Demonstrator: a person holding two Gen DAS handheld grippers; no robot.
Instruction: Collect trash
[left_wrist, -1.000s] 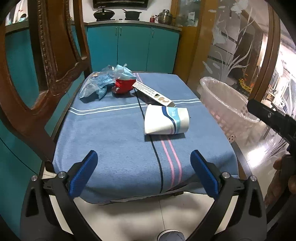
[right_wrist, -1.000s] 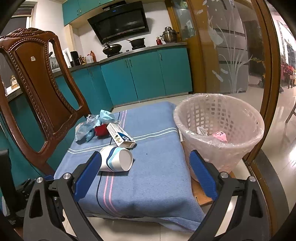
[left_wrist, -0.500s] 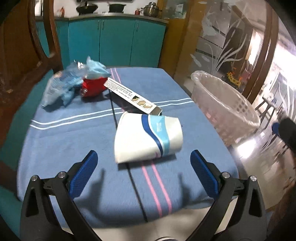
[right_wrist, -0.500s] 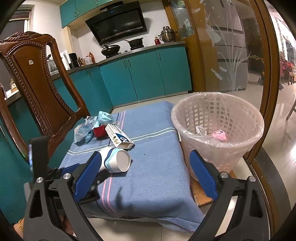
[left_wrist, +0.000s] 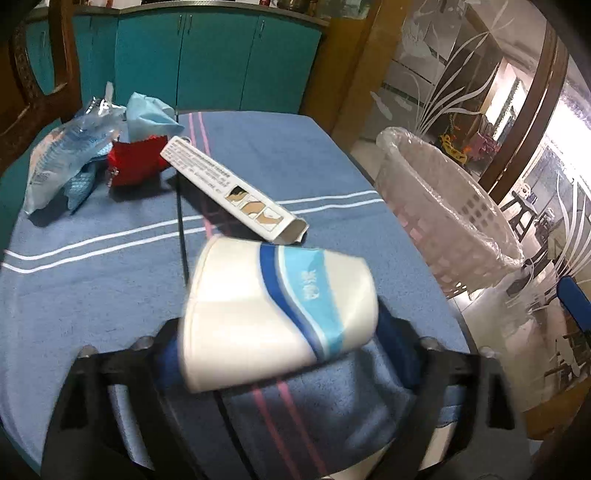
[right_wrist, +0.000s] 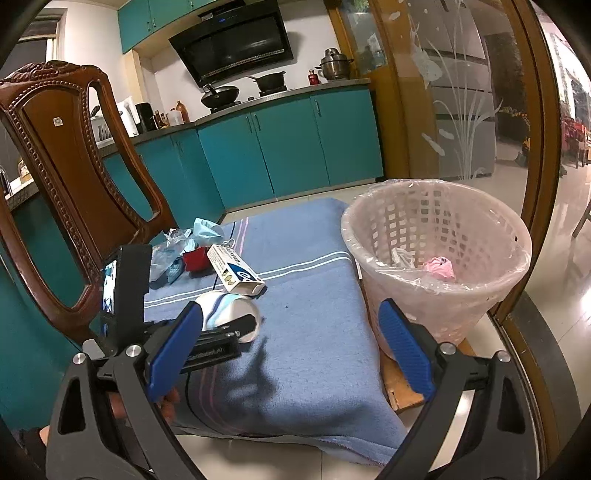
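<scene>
Paper cup (left_wrist: 277, 314) lies on its side on the blue cloth (left_wrist: 110, 288), long axis crosswise between the left gripper (left_wrist: 280, 354) fingers, closure indeterminate; right gripper (right_wrist: 288, 354) unclenched, farther off.

A smooth, slightly glossy paper cup (left_wrist: 277, 317) lies on a matt, fuzzy blue cloth (left_wrist: 110, 295). Far left, crinkled shiny plastic wrappers (left_wrist: 62, 162). Right, a plastic lattice basket (right_wrist: 436, 258) with glossy film liner.

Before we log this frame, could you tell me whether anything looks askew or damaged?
The paper cup lies on its side between the left gripper fingers, and the long carton beyond it lies flat with one end torn open.
</scene>
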